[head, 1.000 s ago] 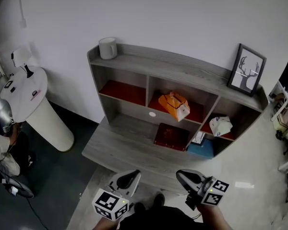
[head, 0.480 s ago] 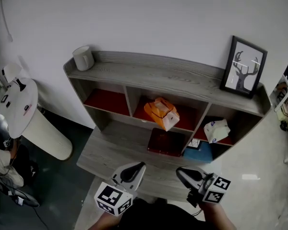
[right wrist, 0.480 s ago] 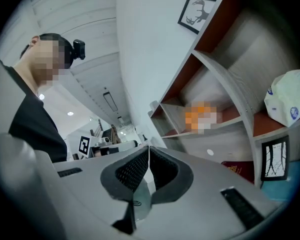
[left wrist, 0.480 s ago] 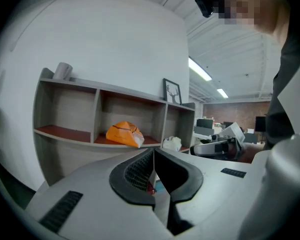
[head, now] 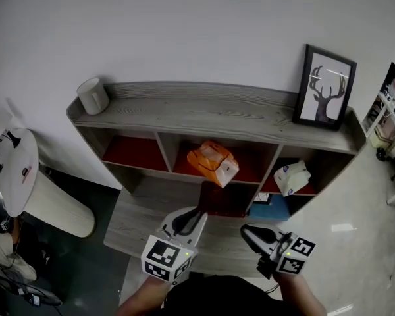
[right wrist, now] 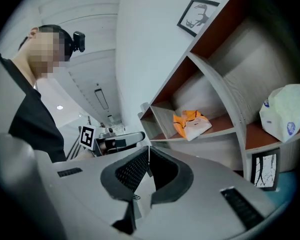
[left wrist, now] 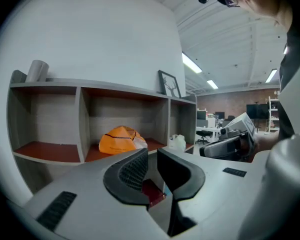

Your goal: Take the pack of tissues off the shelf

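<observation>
Shelf (head: 210,114) bays open to the front. Middle bay: orange pack (head: 212,163) sits at the front edge, gaps either side to the dividers (head: 163,151). Right bay: white pack (head: 291,177). Lower ledge (head: 138,209): red book (head: 220,199) and blue box (head: 270,208) block centre-right, left part is bare wood.

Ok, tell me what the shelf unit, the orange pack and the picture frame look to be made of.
Shelf unit: grey wood or wood-look laminate, matte; grain lines show.
Orange pack: soft plastic film, slightly glossy; it is crumpled and creased.
Picture frame: black, smooth, wood or plastic; cannot tell which.
</observation>
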### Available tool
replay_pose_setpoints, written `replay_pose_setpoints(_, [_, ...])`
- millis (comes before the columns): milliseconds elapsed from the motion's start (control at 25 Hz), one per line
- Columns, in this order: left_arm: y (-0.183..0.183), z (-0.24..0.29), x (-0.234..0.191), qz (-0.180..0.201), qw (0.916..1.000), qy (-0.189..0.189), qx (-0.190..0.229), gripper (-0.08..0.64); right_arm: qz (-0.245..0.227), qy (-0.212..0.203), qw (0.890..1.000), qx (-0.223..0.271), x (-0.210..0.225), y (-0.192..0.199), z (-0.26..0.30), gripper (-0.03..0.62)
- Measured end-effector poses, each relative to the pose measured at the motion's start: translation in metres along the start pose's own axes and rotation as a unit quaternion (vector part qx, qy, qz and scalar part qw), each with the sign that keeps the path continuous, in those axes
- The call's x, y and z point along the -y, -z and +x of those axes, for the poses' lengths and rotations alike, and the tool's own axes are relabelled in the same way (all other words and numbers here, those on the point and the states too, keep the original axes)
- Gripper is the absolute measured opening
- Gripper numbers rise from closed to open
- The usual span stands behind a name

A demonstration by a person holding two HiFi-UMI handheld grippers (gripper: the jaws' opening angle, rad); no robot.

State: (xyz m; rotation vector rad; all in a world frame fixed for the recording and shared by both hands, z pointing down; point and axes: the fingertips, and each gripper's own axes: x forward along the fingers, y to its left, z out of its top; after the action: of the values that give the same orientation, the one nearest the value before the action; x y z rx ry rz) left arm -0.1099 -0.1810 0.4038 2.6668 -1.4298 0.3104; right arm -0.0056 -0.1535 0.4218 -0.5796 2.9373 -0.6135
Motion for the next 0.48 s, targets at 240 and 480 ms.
replay_pose_setpoints(240, [-0.011,0.033,-0.028,-0.011,0.9999,0.004,-0.003,0.186,0.007,0.010,1.000,0.019,-0.001,-0.003,0.007,0.018])
replay_pose_setpoints(480, [-0.010,0.066,-0.040,-0.020,0.9996,0.002,-0.019,0.252,0.049,0.040,0.998,0.014,0.015,0.018,-0.003,0.018])
